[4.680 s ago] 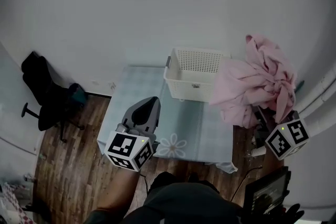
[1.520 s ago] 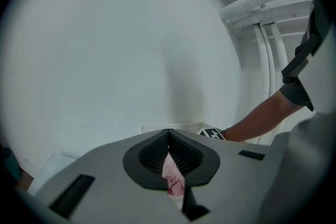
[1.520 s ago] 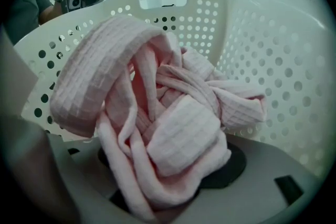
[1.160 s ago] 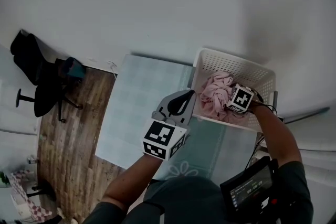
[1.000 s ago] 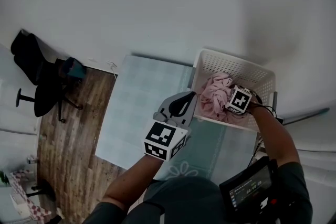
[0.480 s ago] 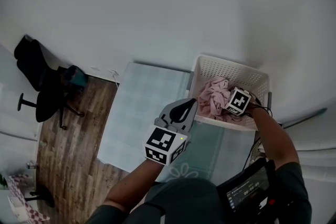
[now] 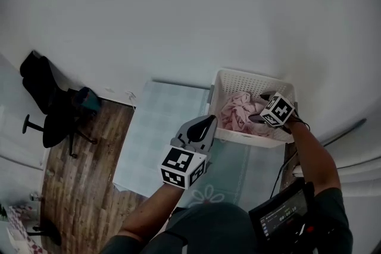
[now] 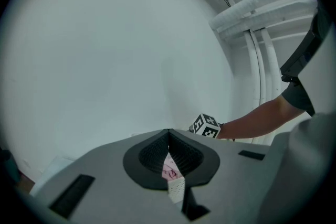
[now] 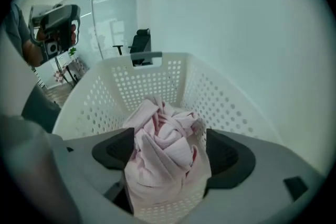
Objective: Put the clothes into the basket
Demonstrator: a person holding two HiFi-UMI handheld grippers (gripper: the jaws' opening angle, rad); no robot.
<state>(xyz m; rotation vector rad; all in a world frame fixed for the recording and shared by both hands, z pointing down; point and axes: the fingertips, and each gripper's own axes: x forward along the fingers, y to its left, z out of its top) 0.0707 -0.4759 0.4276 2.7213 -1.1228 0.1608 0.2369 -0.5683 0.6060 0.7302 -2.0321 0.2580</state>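
- The pink clothes [image 7: 238, 113], which hung from the right gripper [image 7: 257, 118] at the basket's [image 7: 250, 76] 3 o'clock side, now lie heaped inside the basket.
- The right gripper, a second ago sunk onto the heap, has lifted off it toward the basket's 4 o'clock rim. Its jaws have just been opening and now stand wide apart, with the clothes loose beneath them.
- The left gripper [image 7: 205, 125] has drawn in from mid-table to just beside the basket's 8 o'clock corner.

Overhead head view and close right gripper view share the basket [image 7: 250, 77].
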